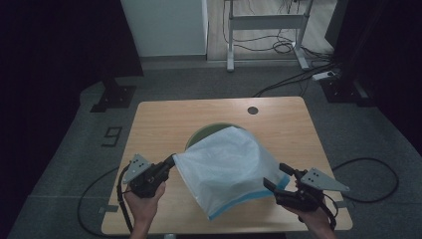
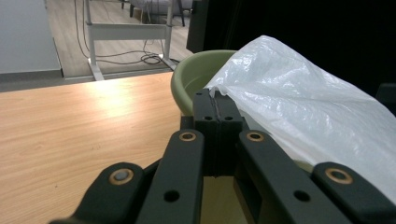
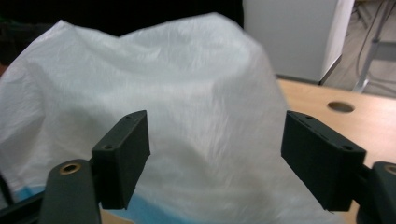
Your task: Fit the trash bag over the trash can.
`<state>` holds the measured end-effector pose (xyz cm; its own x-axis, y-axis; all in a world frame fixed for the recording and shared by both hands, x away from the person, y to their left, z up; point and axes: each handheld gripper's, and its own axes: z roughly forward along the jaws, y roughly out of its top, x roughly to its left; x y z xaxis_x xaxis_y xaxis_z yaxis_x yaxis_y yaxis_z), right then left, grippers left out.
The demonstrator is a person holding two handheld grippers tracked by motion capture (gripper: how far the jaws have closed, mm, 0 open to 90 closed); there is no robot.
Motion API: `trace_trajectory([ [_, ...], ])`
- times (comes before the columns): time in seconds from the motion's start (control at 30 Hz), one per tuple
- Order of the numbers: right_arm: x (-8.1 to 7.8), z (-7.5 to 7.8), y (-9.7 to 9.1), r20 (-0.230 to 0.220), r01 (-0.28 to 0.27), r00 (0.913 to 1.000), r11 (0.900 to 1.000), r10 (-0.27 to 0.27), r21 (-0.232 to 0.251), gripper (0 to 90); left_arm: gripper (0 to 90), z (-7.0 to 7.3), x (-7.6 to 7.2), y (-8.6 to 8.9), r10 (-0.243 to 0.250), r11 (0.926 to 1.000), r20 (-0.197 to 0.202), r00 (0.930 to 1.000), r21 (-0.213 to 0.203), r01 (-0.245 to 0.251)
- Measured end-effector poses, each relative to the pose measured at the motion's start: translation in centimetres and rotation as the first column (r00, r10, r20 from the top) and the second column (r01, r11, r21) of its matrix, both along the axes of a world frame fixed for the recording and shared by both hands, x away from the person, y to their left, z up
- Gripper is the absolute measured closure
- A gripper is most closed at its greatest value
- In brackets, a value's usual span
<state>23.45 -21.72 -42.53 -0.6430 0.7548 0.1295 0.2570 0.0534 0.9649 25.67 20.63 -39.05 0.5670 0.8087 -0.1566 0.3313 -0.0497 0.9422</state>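
White plastic bag (image 1: pixel 224 167) with a blue-trimmed mouth, draped over a pale green bowl (image 1: pixel 203 133) near the middle of the wooden table (image 1: pixel 159 124); its blue edge lies toward the near side. Film looks thin, crinkled and limp: judged very light, soft, likely slick between hard pads, easily torn or slid off the bowl if tugged from one side alone. Best hold is probably the hem at its corners, where the blue band doubles the film. The left gripper (image 1: pixel 171 161) has its jaws pressed together on the bag's near-left corner. The right gripper (image 1: pixel 276 175) stands with jaws wide apart at the bag's near-right corner, the blue trim just in front of it; no pad presses the film. High view gives the whole layout, both hands and the bag's slant across the bowl. Left gripper view shows the bowl's rim and inside wall (image 2: pixel 196 77) bare on the left, bag (image 2: pixel 308 107) rising to the right of the closed jaws. Right gripper view shows the blue band (image 3: pixel 149 210) low between the spread pads (image 3: pixel 122 154).
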Motion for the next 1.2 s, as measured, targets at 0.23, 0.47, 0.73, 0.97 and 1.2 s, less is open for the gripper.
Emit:
trace_trajectory([
  [0.23,-0.4,-1.8,1.1,-0.027,0.0,0.9996,0.9979,-0.002,-0.065,15.6,90.0,-0.2,0.3,0.0,0.003,1.0,-0.012,0.9999,0.0,-0.003],
  [0.47,0.5,-3.0,1.4,-0.036,0.031,0.9987,0.9949,-0.035,-0.096,36.1,90.0,-0.5,0.6,0.1,0.0,0.9999,-0.027,0.9996,-0.013,-0.001],
  [0.73,0.8,-3.1,2.1,0.014,0.046,0.9989,0.9928,-0.045,-0.111,86.1,89.3,-0.1,0.3,0.3,-0.026,0.9994,-0.021,0.9994,-0.023,0.026],
  [0.97,0.5,-0.2,1.4,0.081,0.097,0.9925,0.9932,-0.091,-0.064,87.8,61.6,1.1,-0.7,0.8,-0.111,0.9928,0.013,0.9938,-0.044,0.111],
  [1.2,1.0,2.9,-0.4,0.116,0.147,0.9829,0.9887,-0.143,-0.026,87.9,30.6,1.5,-1.7,1.9,-0.204,0.9781,0.016,0.9788,-0.038,0.204],
])
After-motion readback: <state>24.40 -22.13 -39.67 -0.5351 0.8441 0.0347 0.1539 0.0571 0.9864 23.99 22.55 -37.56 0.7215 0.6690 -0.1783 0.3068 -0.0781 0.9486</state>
